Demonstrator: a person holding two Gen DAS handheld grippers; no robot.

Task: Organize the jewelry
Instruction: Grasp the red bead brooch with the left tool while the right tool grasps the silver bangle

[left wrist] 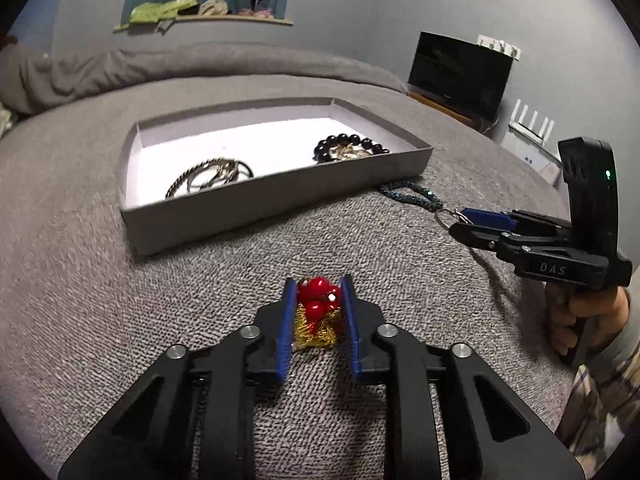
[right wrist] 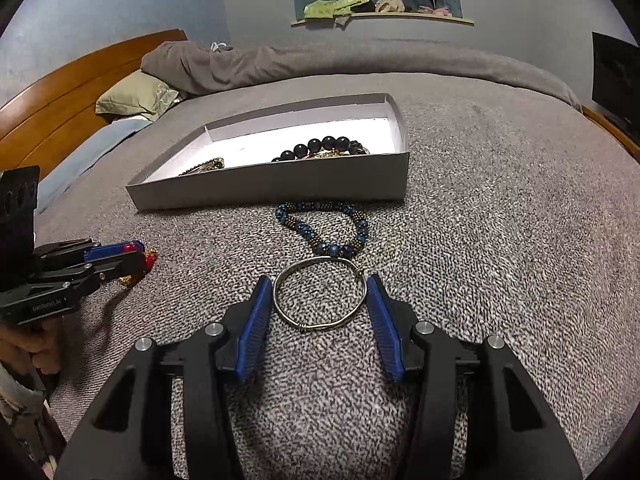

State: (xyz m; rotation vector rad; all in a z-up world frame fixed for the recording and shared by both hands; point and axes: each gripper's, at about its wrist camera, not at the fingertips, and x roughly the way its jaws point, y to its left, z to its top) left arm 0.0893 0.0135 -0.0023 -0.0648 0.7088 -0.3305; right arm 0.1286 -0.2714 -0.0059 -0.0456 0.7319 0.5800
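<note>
Gripping a red-bead and gold-chain piece [left wrist: 320,312], the left gripper [left wrist: 318,300] has its blue pads pressed on both sides, on the blanket just in front of the grey tray [left wrist: 280,196]. To lift cleanly, it should rise straight before crossing the tray's near wall, so the loose chain does not snag. "DAS" reads on the other tool's body.

From the right wrist, the right gripper [right wrist: 320,300] stands half open around a silver bangle [right wrist: 319,296], pads just beside the wire; whether they touch I cannot tell. A blue beaded bracelet [right wrist: 324,226] lies between bangle and tray [right wrist: 280,188]. Closing should be gentle and centred.
</note>
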